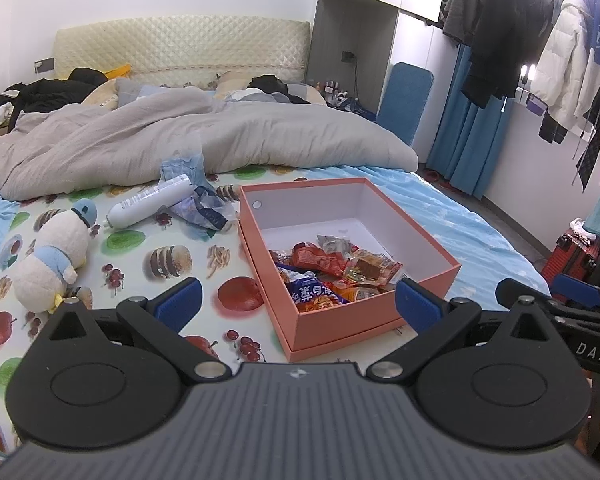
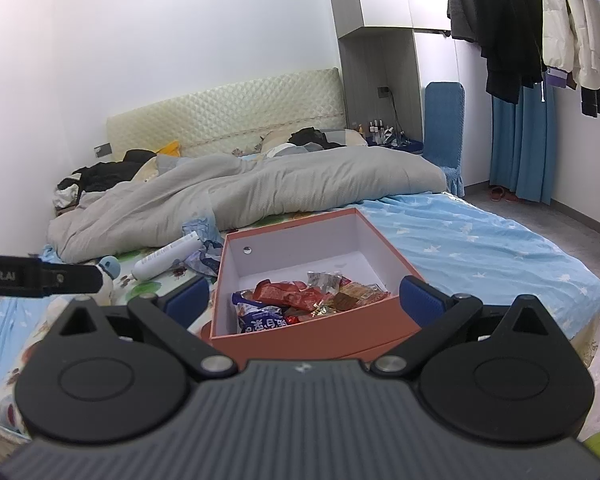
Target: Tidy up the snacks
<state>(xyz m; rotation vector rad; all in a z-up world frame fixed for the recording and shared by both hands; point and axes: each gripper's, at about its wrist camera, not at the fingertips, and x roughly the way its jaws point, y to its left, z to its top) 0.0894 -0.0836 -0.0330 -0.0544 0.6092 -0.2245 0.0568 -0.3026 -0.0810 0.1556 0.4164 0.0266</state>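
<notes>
Bed (image 1: 440, 208) carries the box (image 1: 332, 332), its near wall hiding some snacks (image 1: 332, 268); both tools gape empty.

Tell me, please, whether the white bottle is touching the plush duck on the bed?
Apart. The left wrist view shows printed bedsheet between the white bottle and the plush duck.

The open-topped salmon-pink cardboard box (image 1: 374, 312) is clear from above. A cream plush duck (image 1: 56, 254), white spray can (image 1: 150, 205) and crumpled blue wrapper (image 1: 204, 210) crowd its left. Blue star-print bedsheet (image 1: 460, 224) lies bare on its right.
</notes>
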